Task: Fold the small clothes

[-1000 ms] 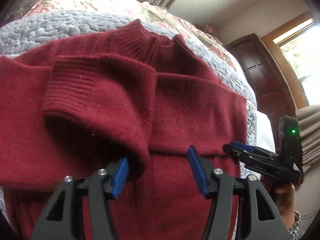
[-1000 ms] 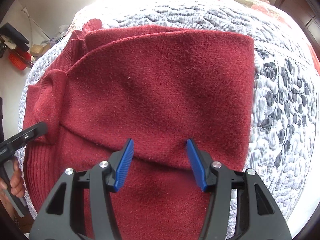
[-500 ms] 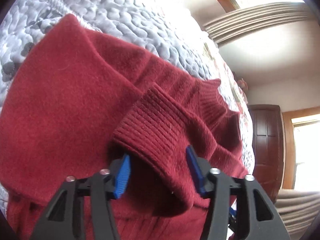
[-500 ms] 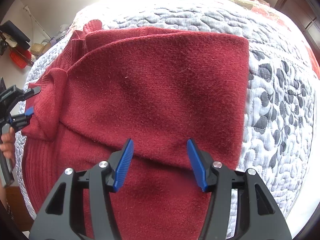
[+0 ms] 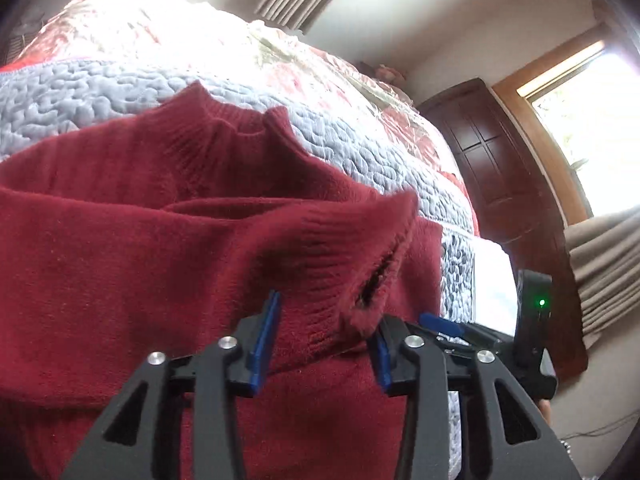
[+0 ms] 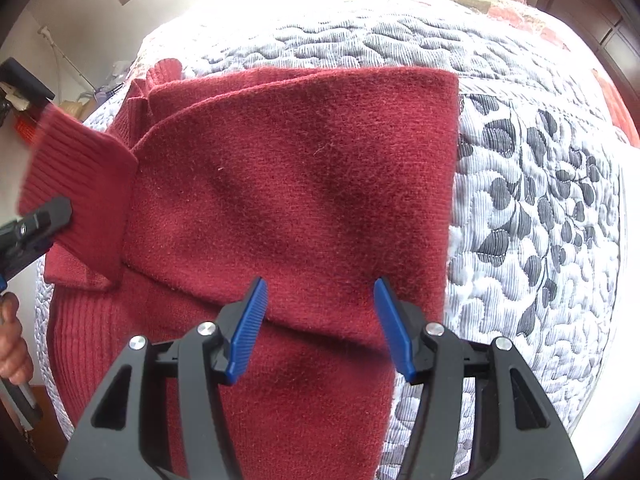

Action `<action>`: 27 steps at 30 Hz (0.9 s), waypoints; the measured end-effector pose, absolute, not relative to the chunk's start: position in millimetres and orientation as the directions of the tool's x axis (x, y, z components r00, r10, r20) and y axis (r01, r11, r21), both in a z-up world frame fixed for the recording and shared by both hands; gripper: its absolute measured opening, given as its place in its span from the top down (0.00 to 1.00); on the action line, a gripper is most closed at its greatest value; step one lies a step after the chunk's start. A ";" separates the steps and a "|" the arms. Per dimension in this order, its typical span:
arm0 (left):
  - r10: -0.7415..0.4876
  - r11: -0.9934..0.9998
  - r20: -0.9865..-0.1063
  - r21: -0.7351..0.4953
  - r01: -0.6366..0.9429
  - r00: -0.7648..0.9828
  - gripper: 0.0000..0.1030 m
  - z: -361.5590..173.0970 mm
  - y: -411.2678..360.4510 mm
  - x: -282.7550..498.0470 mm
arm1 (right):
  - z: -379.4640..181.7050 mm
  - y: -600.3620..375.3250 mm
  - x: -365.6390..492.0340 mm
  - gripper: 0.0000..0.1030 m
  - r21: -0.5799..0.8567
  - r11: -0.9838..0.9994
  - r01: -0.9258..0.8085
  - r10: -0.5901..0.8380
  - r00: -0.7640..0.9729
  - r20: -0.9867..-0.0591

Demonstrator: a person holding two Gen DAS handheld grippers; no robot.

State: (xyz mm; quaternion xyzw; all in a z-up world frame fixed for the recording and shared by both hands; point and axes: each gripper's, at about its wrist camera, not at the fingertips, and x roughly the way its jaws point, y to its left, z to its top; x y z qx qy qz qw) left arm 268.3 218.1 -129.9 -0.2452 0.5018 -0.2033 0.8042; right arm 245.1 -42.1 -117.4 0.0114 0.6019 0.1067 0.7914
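A dark red knitted sweater (image 6: pixel 300 180) lies on the bed, its side folded in over the body and its collar (image 5: pixel 236 128) pointing away in the left wrist view. One ribbed sleeve cuff (image 5: pixel 332 256) is lifted off the body. My left gripper (image 5: pixel 324 340) is shut on that cuff. From the right wrist view the raised cuff (image 6: pixel 76 184) shows at the left with the left gripper (image 6: pixel 36 228) on it. My right gripper (image 6: pixel 320 328) hangs open over the sweater's lower half, nothing between its blue pads (image 6: pixel 248 320).
A grey-and-white quilted bedspread (image 6: pixel 540 200) surrounds the sweater, with a floral red part (image 5: pixel 320 80) farther back. A dark wooden door (image 5: pixel 500 160) and a curtain (image 5: pixel 600 264) stand beyond the bed. A hand (image 6: pixel 12 344) shows at the left edge.
My left gripper has closed on the sleeve cuff and lifted it off the sweater body, swinging it over. The right gripper has stayed open in place.
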 end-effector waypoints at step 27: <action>-0.009 0.908 -0.892 -0.196 -0.370 0.452 0.43 -153.2 423.2 220.1 | -110.9 14.7 284.1 0.91 0.405 0.880 -0.249 0.448 0.148 -0.882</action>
